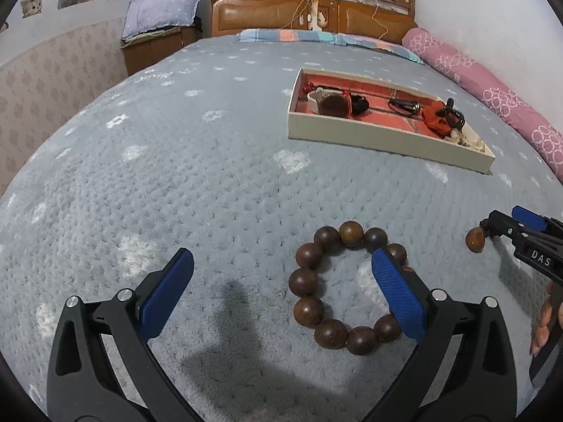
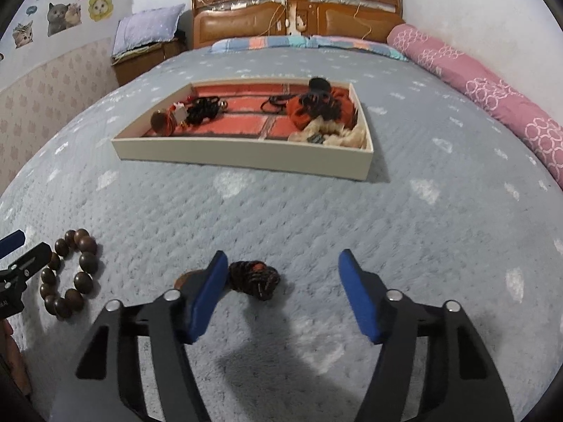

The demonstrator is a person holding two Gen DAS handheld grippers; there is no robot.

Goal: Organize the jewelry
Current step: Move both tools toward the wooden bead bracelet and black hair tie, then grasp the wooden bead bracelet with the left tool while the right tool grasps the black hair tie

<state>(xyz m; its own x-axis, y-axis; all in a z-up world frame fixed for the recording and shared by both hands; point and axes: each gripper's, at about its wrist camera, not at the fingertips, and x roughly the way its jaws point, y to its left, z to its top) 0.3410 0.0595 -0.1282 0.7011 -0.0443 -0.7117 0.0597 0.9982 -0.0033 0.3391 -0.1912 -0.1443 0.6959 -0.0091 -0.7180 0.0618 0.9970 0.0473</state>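
Note:
A bracelet of large brown wooden beads (image 1: 337, 292) lies on the grey bedspread; it also shows in the right wrist view (image 2: 72, 274). My left gripper (image 1: 281, 281) is open, its right finger over the bracelet's right side. My right gripper (image 2: 281, 277) is open over a dark braided cord piece (image 2: 255, 279) with a brown pendant (image 2: 183, 279) partly hidden behind its left finger; the pendant also shows in the left wrist view (image 1: 475, 241). A cream tray with a red lining (image 2: 246, 158) holds several cords, a red pouch and a round wooden piece farther up the bed.
A pink bolster (image 2: 485, 88) lies along the right wall. A wooden headboard (image 2: 299, 10) and striped pillows stand at the far end. A nightstand with a purple pillow (image 2: 147, 31) is at the far left.

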